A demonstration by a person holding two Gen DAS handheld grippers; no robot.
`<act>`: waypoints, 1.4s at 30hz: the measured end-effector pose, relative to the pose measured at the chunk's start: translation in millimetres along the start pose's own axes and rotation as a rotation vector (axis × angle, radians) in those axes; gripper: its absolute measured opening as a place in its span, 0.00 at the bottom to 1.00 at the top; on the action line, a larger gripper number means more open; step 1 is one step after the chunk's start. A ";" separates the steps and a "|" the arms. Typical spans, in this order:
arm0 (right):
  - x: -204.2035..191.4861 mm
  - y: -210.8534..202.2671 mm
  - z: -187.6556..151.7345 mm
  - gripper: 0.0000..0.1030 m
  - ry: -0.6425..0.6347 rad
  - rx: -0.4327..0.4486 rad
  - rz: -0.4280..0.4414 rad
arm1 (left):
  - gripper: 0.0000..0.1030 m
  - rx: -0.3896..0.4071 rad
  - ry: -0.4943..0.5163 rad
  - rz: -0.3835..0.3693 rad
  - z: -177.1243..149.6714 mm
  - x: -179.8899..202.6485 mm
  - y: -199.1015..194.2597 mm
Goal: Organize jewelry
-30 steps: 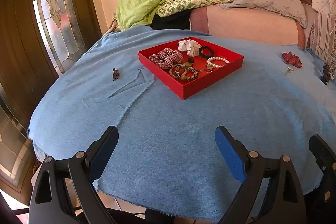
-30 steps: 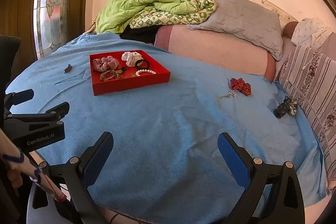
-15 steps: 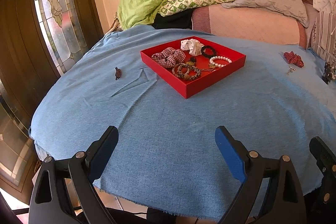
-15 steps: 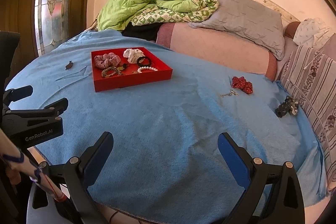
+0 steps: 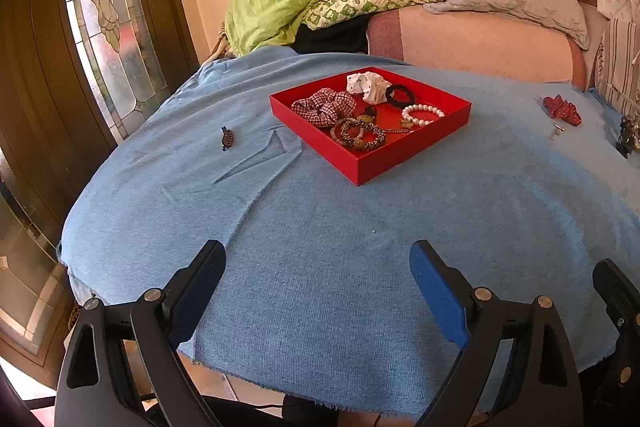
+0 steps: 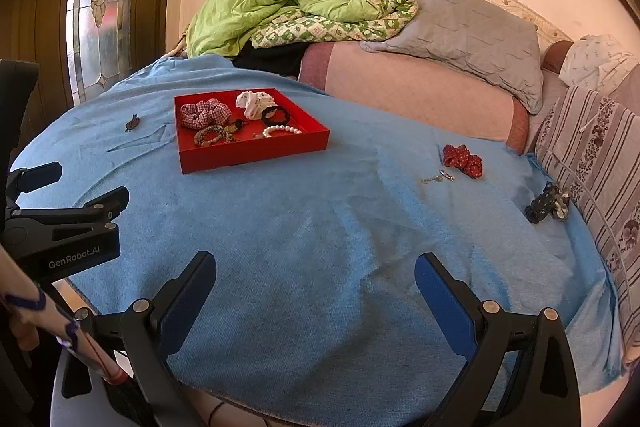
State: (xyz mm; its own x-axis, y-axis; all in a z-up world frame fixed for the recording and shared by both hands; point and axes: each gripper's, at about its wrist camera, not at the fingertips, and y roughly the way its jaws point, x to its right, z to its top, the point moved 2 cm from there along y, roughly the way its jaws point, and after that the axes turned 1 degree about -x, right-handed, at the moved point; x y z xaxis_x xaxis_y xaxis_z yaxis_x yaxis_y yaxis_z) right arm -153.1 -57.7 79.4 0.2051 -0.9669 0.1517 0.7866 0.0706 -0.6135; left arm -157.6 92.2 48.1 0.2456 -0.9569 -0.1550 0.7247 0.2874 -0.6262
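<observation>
The left claw [image 5: 318, 287] and the right claw [image 6: 316, 291] are held wide apart with nothing between their blue pads, both low over the near edge of a tabletop covered by a blue cloth [image 5: 320, 227]. A red tray [image 5: 372, 163] is set well beyond the left claw, near the middle of the cloth, turned so that one corner points toward that claw. Inside it are seen a checked scrunchie [image 5: 325, 106], a white dotted scrunchie [image 5: 368, 87], a black hair tie [image 5: 400, 95], a pearl bracelet [image 5: 422, 113] and brown beaded bracelets [image 5: 362, 137]. Left of the tray, a small dark hair clip [image 5: 227, 139] lies on the cloth, its long axis running away from the claw. Far ahead and right of the right claw lie a red scrunchie [image 6: 462, 159], a small silver chain piece [image 6: 438, 178] just beside it, and a dark scrunchie [image 6: 547, 203] near the cloth's right edge.
</observation>
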 end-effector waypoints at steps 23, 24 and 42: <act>0.4 0.9 -1.0 0.98 -0.003 -0.004 -0.002 | 0.90 -0.004 0.005 0.002 -0.2 -1.1 0.8; 0.5 1.1 -0.8 0.98 -0.002 -0.004 -0.001 | 0.90 -0.004 0.005 0.002 -0.1 -1.0 0.7; 3.4 0.8 -2.3 0.98 -0.001 -0.007 -0.004 | 0.90 -0.008 0.011 0.002 -2.6 -1.6 2.3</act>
State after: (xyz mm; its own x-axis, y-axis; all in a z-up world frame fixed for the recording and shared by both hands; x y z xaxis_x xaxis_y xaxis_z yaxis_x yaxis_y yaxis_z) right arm -153.1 -61.5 77.6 0.2029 -0.9668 0.1551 0.7831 0.0651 -0.6185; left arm -158.1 94.3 45.0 0.2395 -0.9568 -0.1645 0.7193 0.2887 -0.6318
